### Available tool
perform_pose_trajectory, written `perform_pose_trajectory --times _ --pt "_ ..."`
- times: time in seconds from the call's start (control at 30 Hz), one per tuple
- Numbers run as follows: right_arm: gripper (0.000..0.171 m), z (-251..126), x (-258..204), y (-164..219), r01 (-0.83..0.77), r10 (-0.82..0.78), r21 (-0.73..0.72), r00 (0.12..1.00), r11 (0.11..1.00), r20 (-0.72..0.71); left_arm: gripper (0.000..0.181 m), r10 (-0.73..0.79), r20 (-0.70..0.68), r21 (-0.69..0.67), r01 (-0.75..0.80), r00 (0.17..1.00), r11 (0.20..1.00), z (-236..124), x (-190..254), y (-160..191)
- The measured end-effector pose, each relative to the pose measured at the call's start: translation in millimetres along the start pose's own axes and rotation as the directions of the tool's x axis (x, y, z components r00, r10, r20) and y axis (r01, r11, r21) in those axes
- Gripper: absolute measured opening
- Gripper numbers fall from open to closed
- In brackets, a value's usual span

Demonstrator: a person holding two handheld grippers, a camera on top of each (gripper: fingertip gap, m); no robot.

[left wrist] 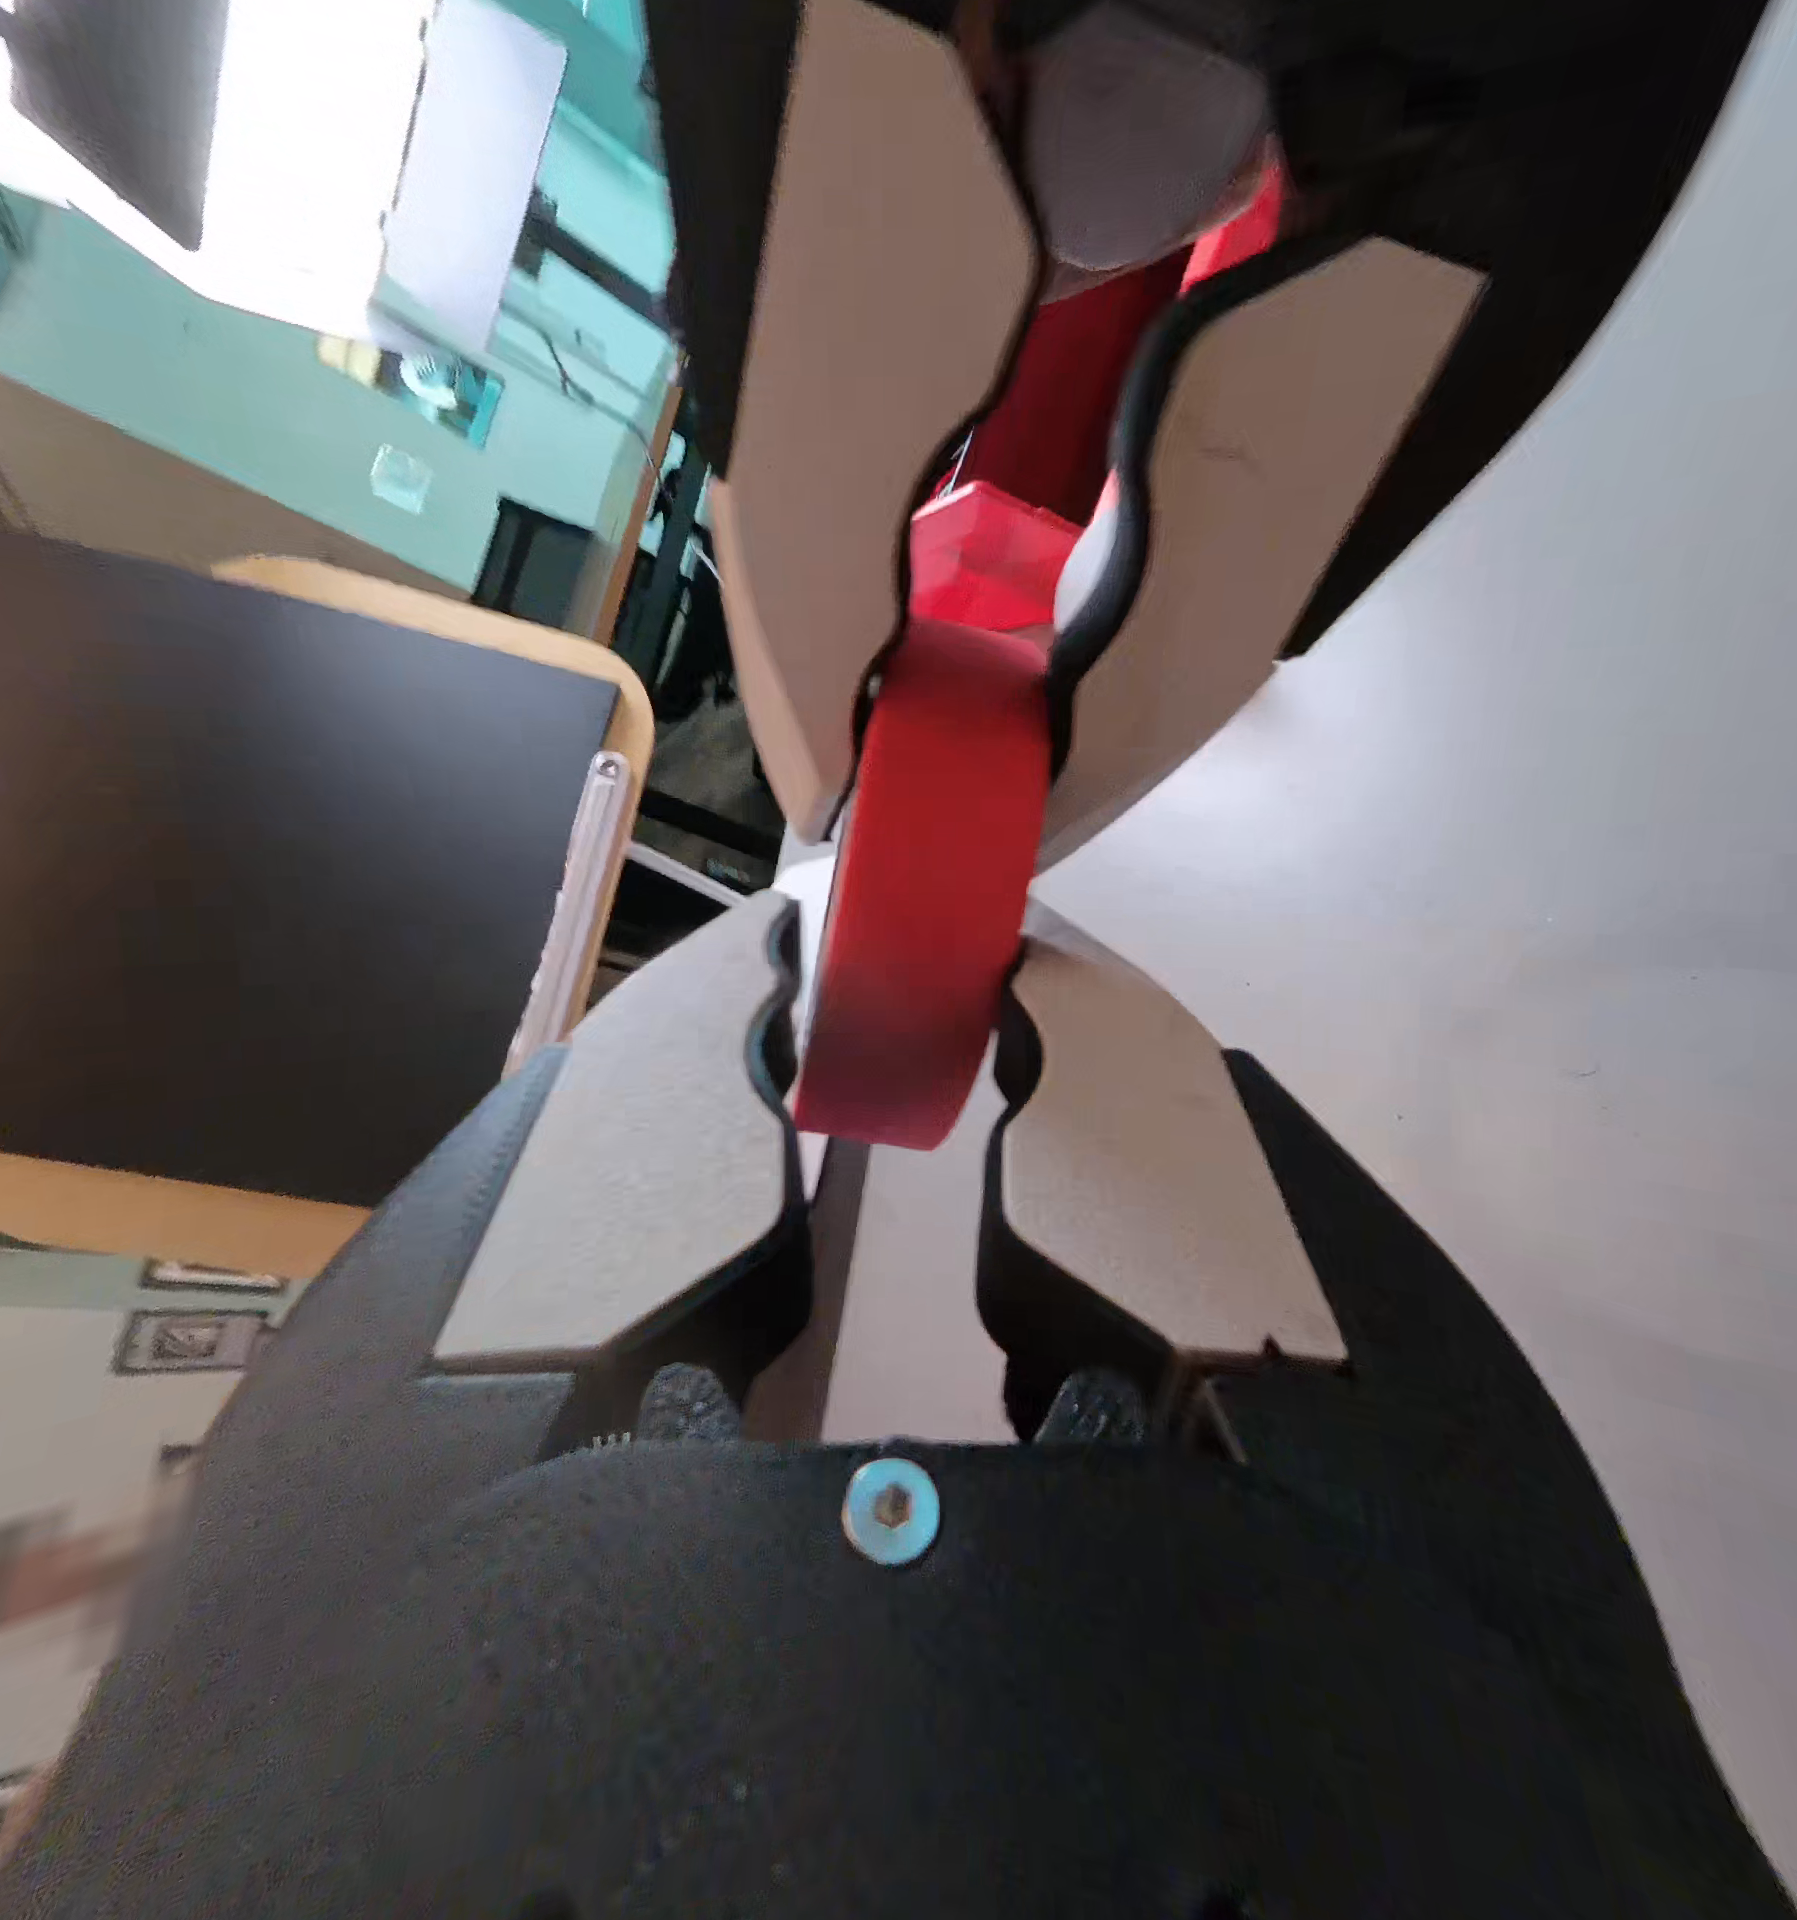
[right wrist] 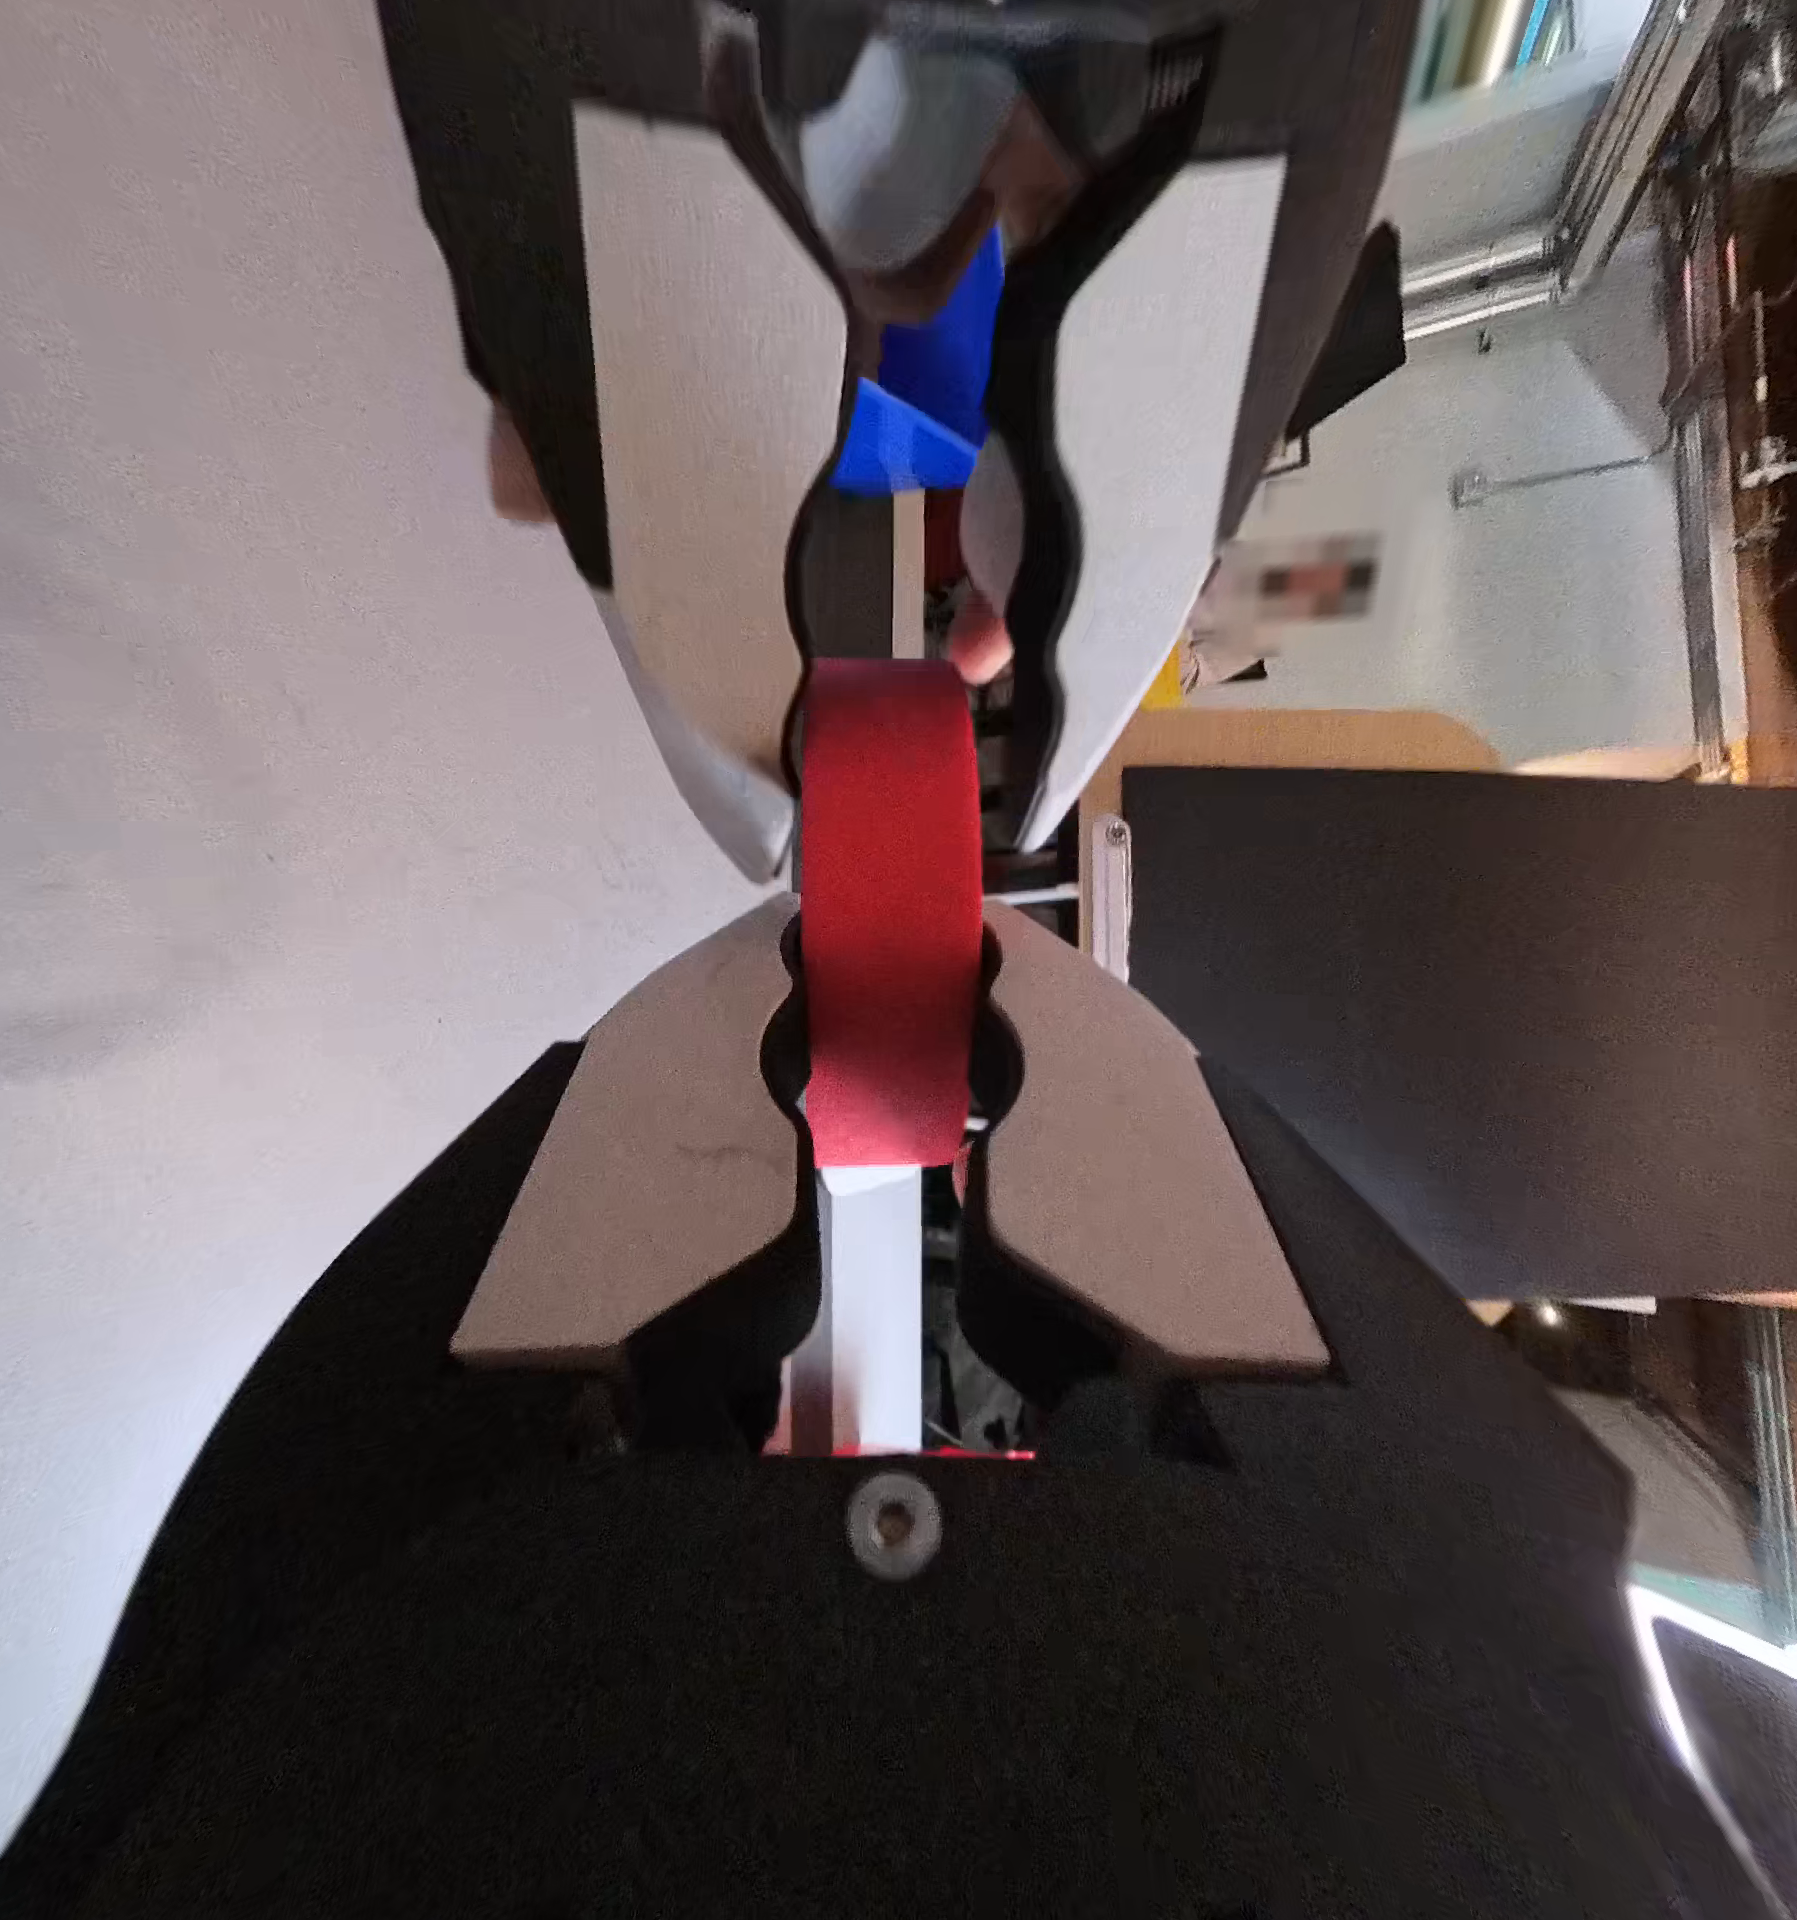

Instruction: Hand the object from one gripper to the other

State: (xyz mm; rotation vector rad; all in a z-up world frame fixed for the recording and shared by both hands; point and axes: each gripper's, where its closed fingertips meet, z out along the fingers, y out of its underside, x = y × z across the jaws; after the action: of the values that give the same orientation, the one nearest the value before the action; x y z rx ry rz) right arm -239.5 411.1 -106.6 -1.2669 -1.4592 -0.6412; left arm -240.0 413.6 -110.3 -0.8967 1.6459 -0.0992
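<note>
A red tape roll (left wrist: 925, 883) stands on edge in the air between two grippers that face each other tip to tip. In the right wrist view my right gripper (right wrist: 889, 925) is shut on the near part of the roll (right wrist: 889, 935), with both pads pressed against its flat sides. My left gripper (left wrist: 904, 956) straddles the other end of the roll with its jaws slightly parted; the right wrist view shows a narrow gap at one of its fingers (right wrist: 1070, 675). The right gripper also shows at the top of the left wrist view (left wrist: 935, 821), clamped on the roll.
A white tabletop (left wrist: 1496, 935) lies under the grippers. A black panel with a light wooden border (left wrist: 250, 852) stands beside it and also shows in the right wrist view (right wrist: 1496, 1018). Room walls, pipes and shelving lie beyond. Less than 4 cm separates the two grippers' tips.
</note>
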Motion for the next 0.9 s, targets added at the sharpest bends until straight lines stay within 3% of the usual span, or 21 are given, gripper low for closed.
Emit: perform_pose_trajectory --times 0.13,0.23,0.33,0.4,0.43,0.47,0.57,0.7,0.8,0.83,0.9 --pt "0.030 -7.5 16.4 -6.1 -0.024 0.027 0.039 0.996 0.999 -0.080 0.027 0.088 0.141 0.065 -0.098 0.986 0.993 -6.1 -15.6 -9.5" --pt "0.050 -23.6 34.8 1.9 -0.164 0.173 0.114 0.982 0.980 -0.075 0.027 0.097 0.229 0.127 -0.129 0.969 0.983 -19.9 -31.8 -14.5" --pt "0.058 -34.9 41.7 10.1 -0.211 0.225 0.184 0.972 0.960 -0.062 0.027 0.074 0.207 0.238 -0.124 0.975 0.963 -32.3 -32.4 -30.1" --pt "0.053 -31.6 36.5 5.1 -0.184 0.199 0.203 0.978 0.962 -0.057 0.028 0.080 0.162 0.300 -0.126 0.984 0.946 -34.6 -22.9 -42.6" --pt "0.041 -30.6 34.4 -1.9 -0.155 0.175 0.223 0.982 0.962 -0.070 0.027 0.073 0.132 0.318 -0.112 0.989 0.942 -34.4 -18.5 -45.5" --pt "0.032 -30.6 34.7 -3.9 -0.127 0.149 0.215 0.984 0.968 -0.092 0.028 0.054 0.103 0.315 -0.084 0.993 0.945 -33.1 -16.9 -43.0" --pt "0.030 -29.2 33.9 5.7 -0.171 0.176 0.117 0.984 0.978 -0.038 0.038 -0.106 0.046 0.233 0.093 0.993 0.968 -22.6 -23.3 -20.6" --pt "0.030 -22.2 34.1 41.8 -0.082 0.071 -0.126 0.993 0.989 -0.093 0.052 -0.110 0.027 0.146 0.105 0.994 0.984 -14.3 -17.4 -12.7" --pt "0.030 -5.4 19.3 37.6 -0.037 0.024 -0.201 0.997 0.979 -0.069 0.038 -0.030 0.029 0.094 0.027 0.999 0.995 -4.1 -5.2 -15.3" --pt "0.030 -0.8 14.2 31.1 -0.026 0.015 -0.192 0.998 0.981 -0.058 0.029 0.012 0.039 0.052 -0.014 0.999 0.999 -0.5 -3.0 -9.1" --pt "0.030 2.1 9.9 17.6 -0.059 0.052 -0.134 0.997 0.989 -0.051 0.029 0.050 0.075 0.036 -0.053 0.996 0.998 0.5 -5.7 -2.4"
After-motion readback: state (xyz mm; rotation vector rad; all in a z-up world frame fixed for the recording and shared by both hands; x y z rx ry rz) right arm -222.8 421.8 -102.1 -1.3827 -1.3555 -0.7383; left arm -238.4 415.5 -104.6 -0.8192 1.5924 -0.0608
